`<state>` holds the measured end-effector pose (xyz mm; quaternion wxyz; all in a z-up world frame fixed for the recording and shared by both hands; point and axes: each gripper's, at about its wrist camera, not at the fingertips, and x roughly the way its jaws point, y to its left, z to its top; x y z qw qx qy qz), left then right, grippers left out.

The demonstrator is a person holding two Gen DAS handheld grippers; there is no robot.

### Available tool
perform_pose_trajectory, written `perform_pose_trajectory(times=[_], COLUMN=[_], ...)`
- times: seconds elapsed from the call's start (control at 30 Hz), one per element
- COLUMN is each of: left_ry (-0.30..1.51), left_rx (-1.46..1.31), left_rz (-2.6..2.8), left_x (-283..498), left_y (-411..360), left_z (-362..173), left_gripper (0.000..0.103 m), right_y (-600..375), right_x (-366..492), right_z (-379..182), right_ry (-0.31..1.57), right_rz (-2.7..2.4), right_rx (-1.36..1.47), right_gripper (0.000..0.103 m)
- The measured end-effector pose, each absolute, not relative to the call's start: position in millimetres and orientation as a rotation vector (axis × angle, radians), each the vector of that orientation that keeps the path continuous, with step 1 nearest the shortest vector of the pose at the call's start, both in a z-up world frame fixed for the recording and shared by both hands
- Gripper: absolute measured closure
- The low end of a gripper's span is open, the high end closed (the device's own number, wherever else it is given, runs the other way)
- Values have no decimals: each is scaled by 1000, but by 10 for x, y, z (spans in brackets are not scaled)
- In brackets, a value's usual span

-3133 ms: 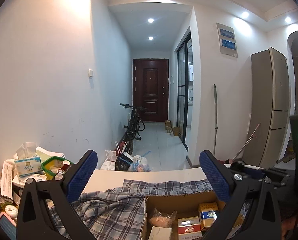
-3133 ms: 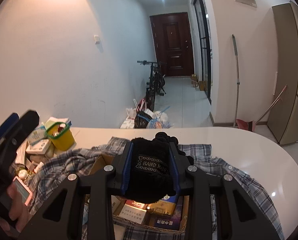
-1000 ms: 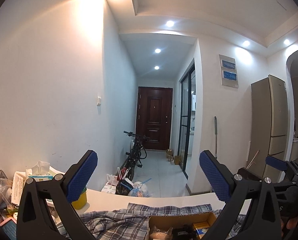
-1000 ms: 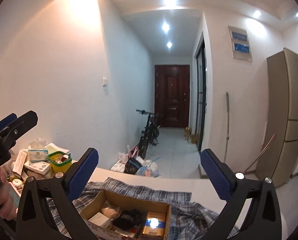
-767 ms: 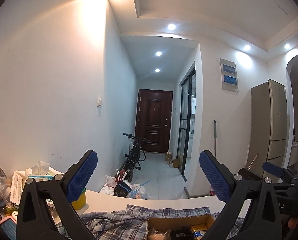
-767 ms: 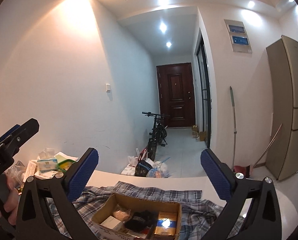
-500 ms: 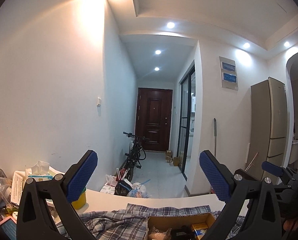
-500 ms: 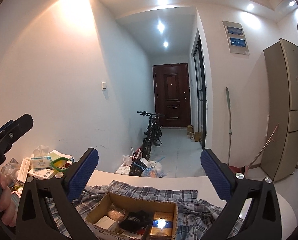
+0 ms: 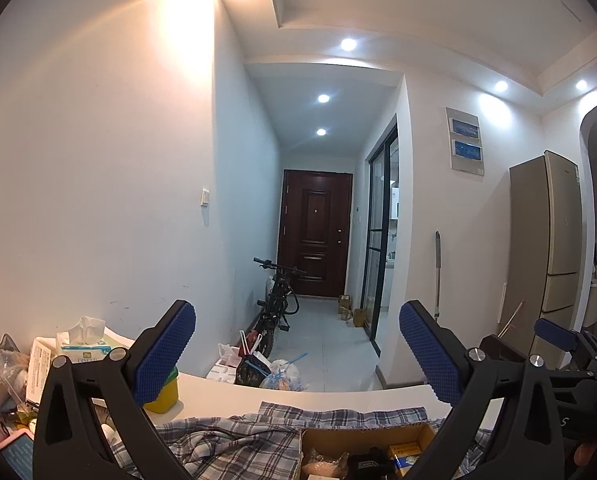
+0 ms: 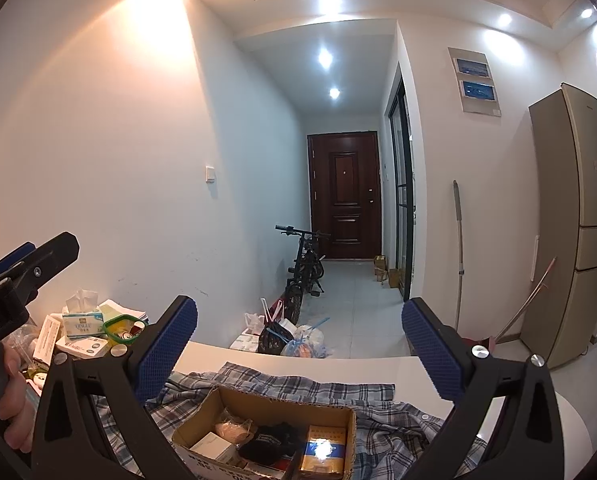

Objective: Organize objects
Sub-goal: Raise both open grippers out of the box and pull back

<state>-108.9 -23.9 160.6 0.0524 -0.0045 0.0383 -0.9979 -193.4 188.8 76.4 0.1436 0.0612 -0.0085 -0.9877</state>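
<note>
A brown cardboard box [image 10: 340, 414] sits on a plaid shirt [image 10: 382, 436] on the white table [image 10: 378, 368]. In it lie a black knit glove [image 10: 268, 442], a yellow packet [image 10: 322, 454], a white box and a wrapped item. The box also shows at the bottom of the left wrist view [image 9: 362, 434]. My right gripper [image 10: 298, 344] is open and empty, raised above and behind the box. My left gripper [image 9: 296, 352] is open and empty, held high and level over the shirt [image 9: 226, 444].
A pile at the table's left holds a tissue pack [image 10: 80, 318], a yellow tub with a green rim [image 10: 120, 326], papers and small boxes. Beyond the table a hallway holds a bicycle [image 10: 304, 268], bags and a dark door. A fridge [image 10: 574, 220] stands at the right.
The right gripper held the black glove over the box 3.1 s ago; it has let go, opened and lifted away. The glove now lies in the box. Both grippers have risen.
</note>
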Motion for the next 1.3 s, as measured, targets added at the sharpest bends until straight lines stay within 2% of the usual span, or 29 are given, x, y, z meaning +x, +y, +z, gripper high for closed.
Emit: perform_pose_trajectory(times=[0.57,0.9,1.07,1.3], left_ry=[75,96,-11,25], left_rx=[-8,-62,-91,-124], left_rz=[-3020,-3044,-3037,-3056], left_x=[-1071,-761,-550,-258], left_y=[-185,-160,-152,-237], left_z=[1619,1767,1813,1803], left_gripper=[0,0,0,0], right_y=[1936,1896,1901,1917], right_x=[-1861,-1691,-1517,-1304], right_z=[805,936,970,1003], right_ry=[-52,-65,-51,-71], right_rz=[-2834,-2807,-2817,-2802], right_rx=[152,111,76,80], right_gripper=[1,1,1,1])
